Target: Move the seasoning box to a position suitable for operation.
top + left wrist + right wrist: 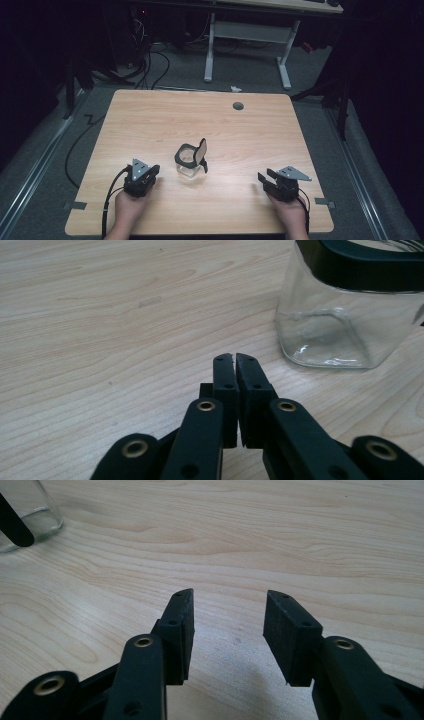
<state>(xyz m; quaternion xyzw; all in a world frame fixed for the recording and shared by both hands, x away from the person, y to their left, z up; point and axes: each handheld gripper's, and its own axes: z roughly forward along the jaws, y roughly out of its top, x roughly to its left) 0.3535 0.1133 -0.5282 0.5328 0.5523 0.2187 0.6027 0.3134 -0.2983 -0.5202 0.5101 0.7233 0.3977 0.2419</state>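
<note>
One clear square glass jar point(189, 162) with a black rim stands upright near the middle of the light wooden desk point(150, 120), its hinged lid tipped up and back on the right. The left tool point(145, 176) is closed on nothing; the right tool point(265, 179) gapes, empty. Grey carpet and another desk lie beyond.

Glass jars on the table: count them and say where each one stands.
1. The glass jar stands near the middle of the table, lid flipped open, between the left gripper and right gripper.
</note>
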